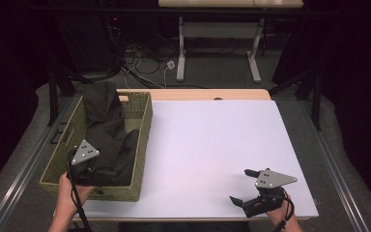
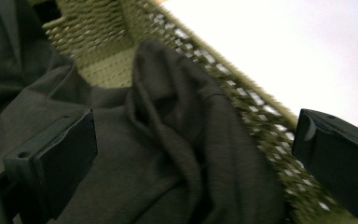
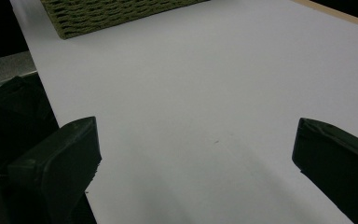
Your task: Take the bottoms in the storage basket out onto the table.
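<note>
A green woven basket (image 1: 144,140) stands on the left of the white table top, and a dark cloth (image 1: 107,126) fills it, heaped up at the far end. My left gripper (image 1: 96,166) hangs over the basket's near end, open, its jaws wide apart just above the dark cloth (image 2: 177,154), with the basket's wall (image 2: 242,98) running between them. My right gripper (image 1: 245,186) rests near the table's front right edge, open, pointing left across the bare table top (image 3: 205,93) toward the basket (image 3: 107,14). Nothing is between its jaws.
The white table top (image 1: 212,140) spreads right of the basket, with a wooden strip (image 1: 207,94) along its far edge. Behind the table a white desk frame (image 1: 217,43) and cables (image 1: 140,58) stand on the floor. Metal rails (image 1: 24,164) run beside the table.
</note>
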`<move>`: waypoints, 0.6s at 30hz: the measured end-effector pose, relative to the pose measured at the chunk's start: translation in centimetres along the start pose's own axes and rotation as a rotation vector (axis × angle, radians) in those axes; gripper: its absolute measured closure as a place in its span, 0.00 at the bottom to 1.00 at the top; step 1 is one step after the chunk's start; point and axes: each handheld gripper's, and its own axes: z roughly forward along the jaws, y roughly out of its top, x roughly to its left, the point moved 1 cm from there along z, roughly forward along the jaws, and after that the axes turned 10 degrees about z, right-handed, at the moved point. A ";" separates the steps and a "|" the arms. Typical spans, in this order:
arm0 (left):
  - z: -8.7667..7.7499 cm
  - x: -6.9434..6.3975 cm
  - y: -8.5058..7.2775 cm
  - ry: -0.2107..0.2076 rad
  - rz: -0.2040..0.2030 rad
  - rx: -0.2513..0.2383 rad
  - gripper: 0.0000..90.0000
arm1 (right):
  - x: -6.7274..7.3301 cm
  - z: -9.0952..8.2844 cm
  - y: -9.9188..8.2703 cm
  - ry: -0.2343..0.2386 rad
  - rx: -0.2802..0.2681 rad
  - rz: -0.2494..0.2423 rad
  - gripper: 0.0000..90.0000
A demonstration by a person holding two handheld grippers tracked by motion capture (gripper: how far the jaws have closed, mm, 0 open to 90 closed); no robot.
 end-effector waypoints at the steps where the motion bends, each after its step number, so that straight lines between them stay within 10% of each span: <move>1: 0.1 0.2 0.1 -0.002 -0.007 0.012 0.00 | 0.0 0.0 0.0 0.000 0.000 0.000 0.01; 18: 1.9 4.0 1.3 0.006 -0.058 0.114 0.00 | 0.0 0.0 0.0 -0.005 0.008 -0.002 0.01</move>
